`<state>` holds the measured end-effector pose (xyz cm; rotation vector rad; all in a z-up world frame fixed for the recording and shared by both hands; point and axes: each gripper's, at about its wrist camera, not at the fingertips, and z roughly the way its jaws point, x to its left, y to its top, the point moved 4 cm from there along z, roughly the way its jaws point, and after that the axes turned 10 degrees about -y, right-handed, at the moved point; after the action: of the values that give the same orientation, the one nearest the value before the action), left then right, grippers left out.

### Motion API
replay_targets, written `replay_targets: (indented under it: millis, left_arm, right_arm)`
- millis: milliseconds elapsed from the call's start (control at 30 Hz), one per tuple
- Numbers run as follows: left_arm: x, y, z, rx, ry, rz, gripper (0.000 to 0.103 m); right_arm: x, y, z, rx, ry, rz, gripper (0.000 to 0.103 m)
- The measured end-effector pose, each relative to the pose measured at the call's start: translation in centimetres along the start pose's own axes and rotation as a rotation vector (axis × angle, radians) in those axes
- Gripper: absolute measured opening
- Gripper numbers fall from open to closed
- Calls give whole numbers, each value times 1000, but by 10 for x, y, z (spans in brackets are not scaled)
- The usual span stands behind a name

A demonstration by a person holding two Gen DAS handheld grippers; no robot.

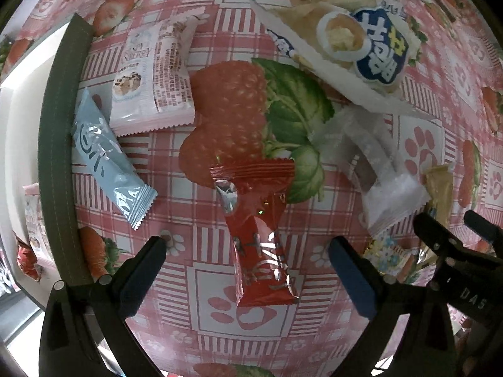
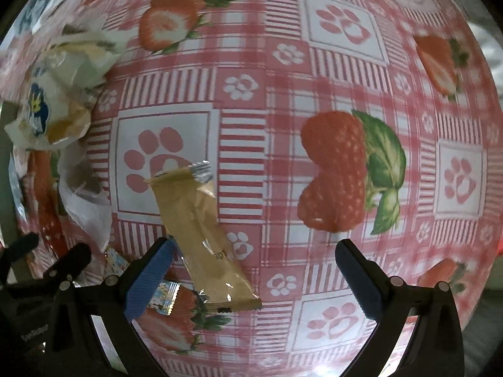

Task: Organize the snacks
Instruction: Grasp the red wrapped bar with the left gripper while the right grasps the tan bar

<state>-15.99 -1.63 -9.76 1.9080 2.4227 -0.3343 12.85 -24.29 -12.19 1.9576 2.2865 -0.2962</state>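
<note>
A red snack bar [image 1: 257,242] lies flat on the strawberry-print tablecloth [image 1: 226,119]. It sits between the wide-apart fingers of my left gripper [image 1: 248,246], which is open and touches nothing. A tan snack bar [image 2: 201,235] lies slantwise under my right gripper [image 2: 256,251], close to its left pad [image 2: 147,279]. That gripper is open too, with the bar loose between its jaws. The tan snack bar [image 1: 440,185] also shows at the right of the left wrist view, beside the right gripper's fingers [image 1: 433,229].
A green-rimmed white box [image 1: 53,157] at the left holds some packets. A light blue bar [image 1: 107,157], a white cranberry packet [image 1: 154,72], a cream-puff packet [image 1: 355,47] and a translucent packet [image 1: 377,169] lie around. A small flowery packet [image 2: 163,298] lies under the right gripper's left finger.
</note>
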Motion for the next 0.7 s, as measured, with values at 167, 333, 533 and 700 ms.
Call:
replay_targets:
  millis: [167,333,533,700]
  left_arm:
    - [-8,4,-6,-4,6,60,85]
    - [-25,5,-18,-32,16,181,30]
    - [-19,3,-27,-34,-20,236,23]
    - [-8,-7,-40,-51,-40,274,23]
  right_arm:
    - [8,0,-6,11,26,-19,89]
    - [24,-2,-25,-39,22,-103,34]
    - [34,-11,-31,3,104,-96,29]
    - [29,-32,-38,19,142,-57,28]
